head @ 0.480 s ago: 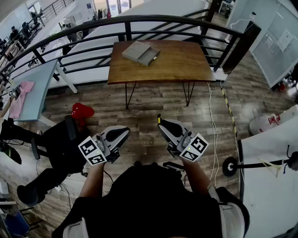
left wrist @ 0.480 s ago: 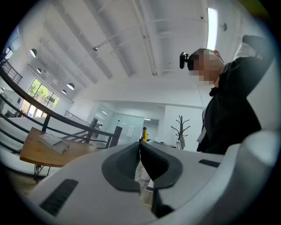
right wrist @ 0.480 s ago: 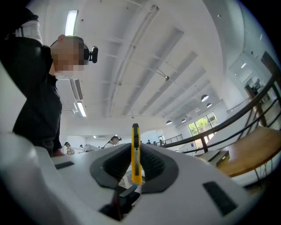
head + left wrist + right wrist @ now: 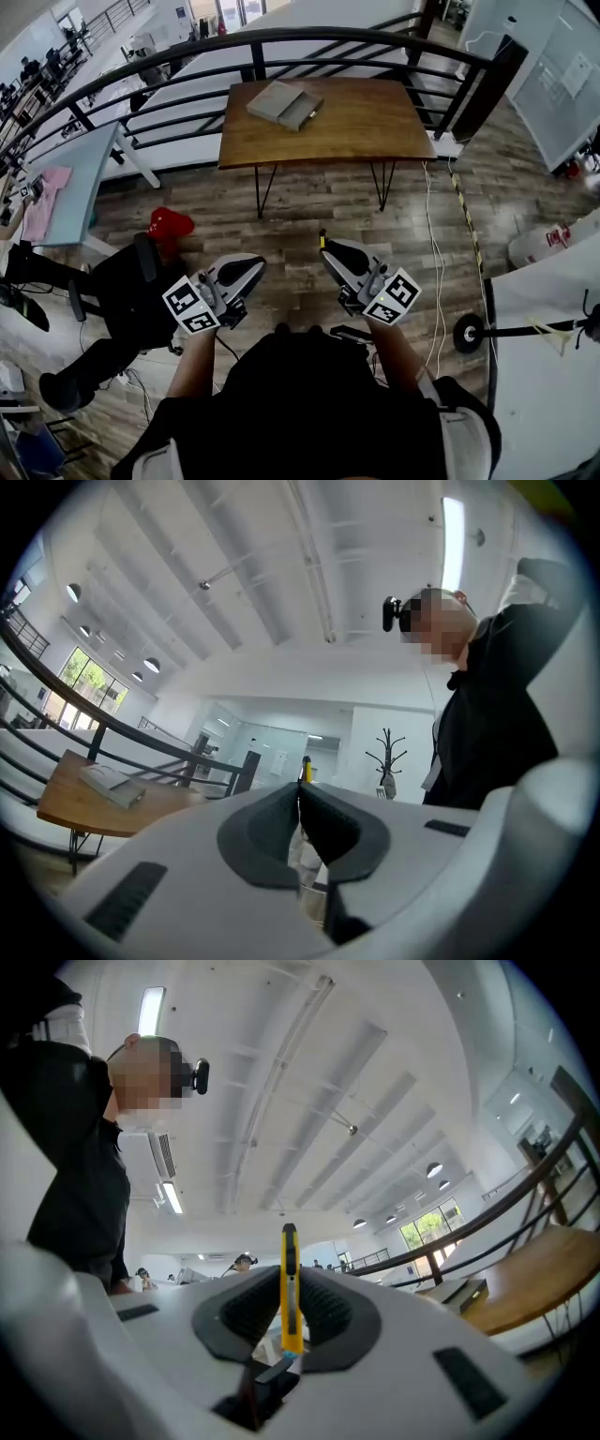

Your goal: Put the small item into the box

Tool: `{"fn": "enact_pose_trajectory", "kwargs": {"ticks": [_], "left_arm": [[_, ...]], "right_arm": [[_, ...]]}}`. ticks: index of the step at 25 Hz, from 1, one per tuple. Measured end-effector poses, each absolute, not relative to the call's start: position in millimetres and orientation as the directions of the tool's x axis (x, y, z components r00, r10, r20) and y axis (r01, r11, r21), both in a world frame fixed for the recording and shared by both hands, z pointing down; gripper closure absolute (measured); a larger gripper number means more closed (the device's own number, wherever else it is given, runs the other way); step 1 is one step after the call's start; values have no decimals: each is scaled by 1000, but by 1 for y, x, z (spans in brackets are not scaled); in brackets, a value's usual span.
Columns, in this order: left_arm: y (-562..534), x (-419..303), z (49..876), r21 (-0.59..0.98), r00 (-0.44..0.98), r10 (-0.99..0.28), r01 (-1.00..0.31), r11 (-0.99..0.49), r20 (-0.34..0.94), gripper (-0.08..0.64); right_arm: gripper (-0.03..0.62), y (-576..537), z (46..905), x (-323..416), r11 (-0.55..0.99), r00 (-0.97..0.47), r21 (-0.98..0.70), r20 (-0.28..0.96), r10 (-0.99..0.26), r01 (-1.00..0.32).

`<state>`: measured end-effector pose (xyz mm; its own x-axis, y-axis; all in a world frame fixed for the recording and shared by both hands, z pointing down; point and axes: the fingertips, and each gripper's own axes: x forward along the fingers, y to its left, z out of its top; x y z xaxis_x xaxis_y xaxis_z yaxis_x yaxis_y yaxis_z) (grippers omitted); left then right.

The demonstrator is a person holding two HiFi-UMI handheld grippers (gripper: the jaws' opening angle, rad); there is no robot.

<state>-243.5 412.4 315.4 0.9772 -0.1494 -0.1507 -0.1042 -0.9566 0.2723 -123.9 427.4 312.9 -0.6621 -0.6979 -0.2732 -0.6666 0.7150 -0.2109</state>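
A slim yellow utility knife point(image 4: 290, 1283) stands upright in my right gripper point(image 4: 289, 1279), which is shut on it. In the head view its yellow tip point(image 4: 321, 241) shows at the front of that gripper point(image 4: 325, 247), held chest-high over the floor. My left gripper point(image 4: 253, 266) is level with it on the left; in the left gripper view its jaws point(image 4: 300, 794) are shut with nothing between them. The grey box point(image 4: 284, 103), one drawer part slid out, lies on the wooden table point(image 4: 356, 122) well ahead, also seen as the box point(image 4: 111, 782) and the box point(image 4: 466, 1291).
A black curved railing point(image 4: 281, 39) runs behind the table. A black office chair point(image 4: 122, 291) and a red object point(image 4: 167, 225) are on the floor at left, beside a pale blue table point(image 4: 75, 178). Cables point(image 4: 436, 253) trail on the floor at right, near a white desk point(image 4: 553, 356).
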Motion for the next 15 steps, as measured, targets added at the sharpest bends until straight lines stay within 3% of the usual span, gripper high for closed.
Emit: {"fn": "enact_pose_trajectory", "kwargs": {"ticks": [15], "left_arm": [[414, -222, 315, 289, 974, -175, -127, -949, -147, 543]], "right_arm": [[522, 429, 310, -94, 726, -647, -265, -330, -687, -635]]}}
